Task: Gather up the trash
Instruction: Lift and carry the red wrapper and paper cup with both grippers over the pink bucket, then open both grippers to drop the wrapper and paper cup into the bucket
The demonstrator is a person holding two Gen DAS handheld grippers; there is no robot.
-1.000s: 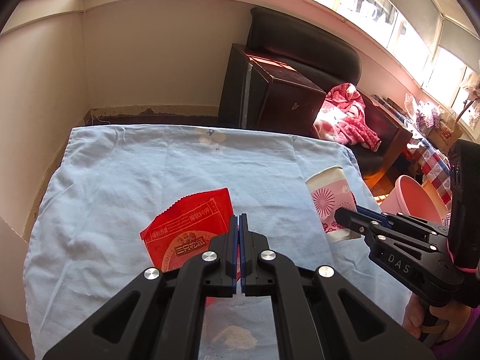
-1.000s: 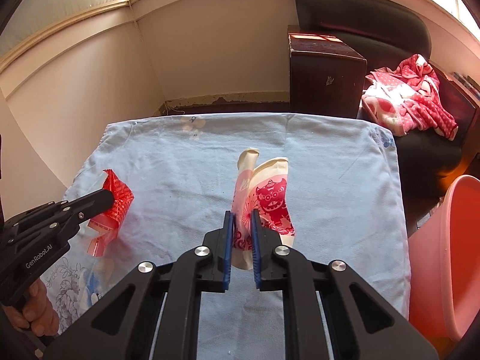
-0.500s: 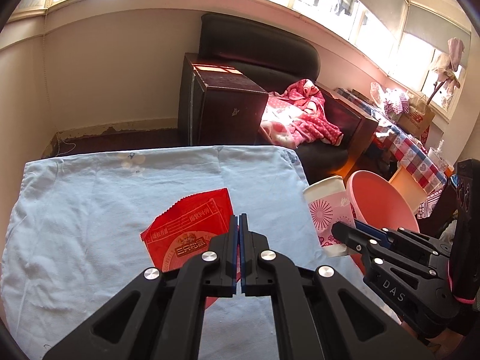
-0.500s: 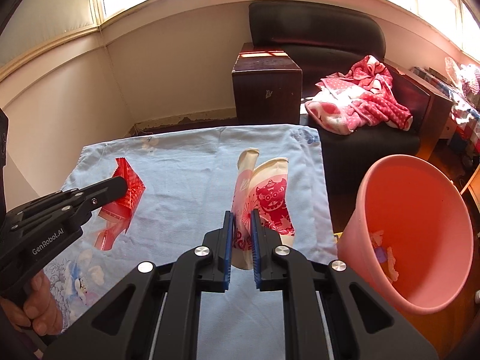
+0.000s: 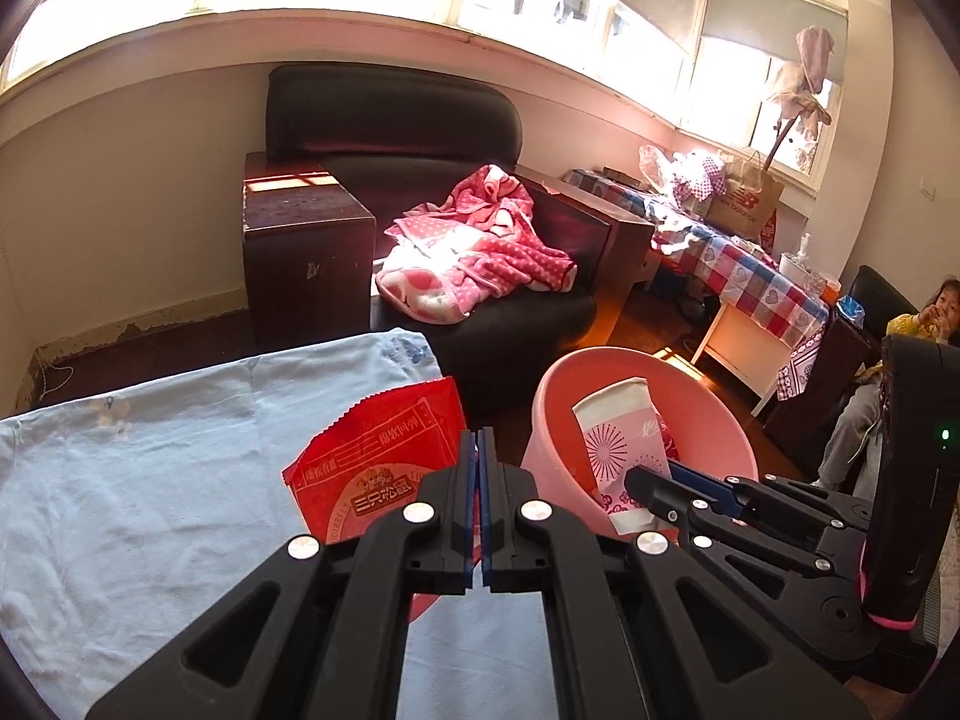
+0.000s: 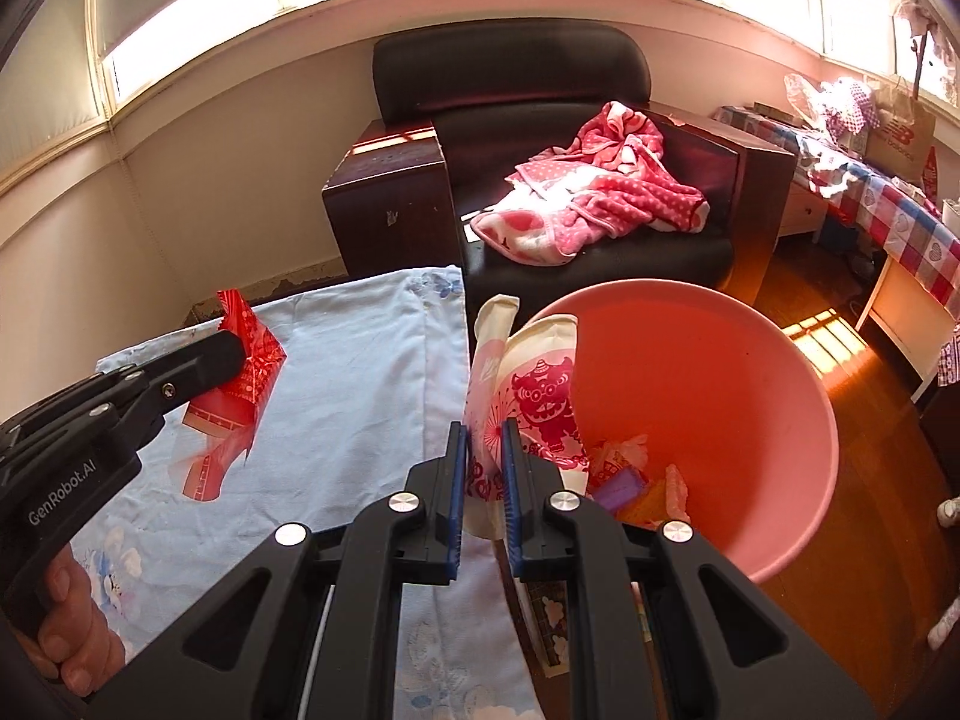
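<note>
Black plastic left tongs [image 5: 478, 450] and right tongs [image 6: 482, 438]: blue pads, silver screws, white "GenRobot.AI" marking

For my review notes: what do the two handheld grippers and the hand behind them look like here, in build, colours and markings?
Both are matte black plastic linkages with silver rivets and blue pads lining the fingers. The left gripper carries white "GenRobot.AI" lettering on its side in the right wrist view. The right gripper has a boxy black body with a small green light and a pink band at its base. A bare left hand grips the handle; no sleeve or cable shows.
</note>
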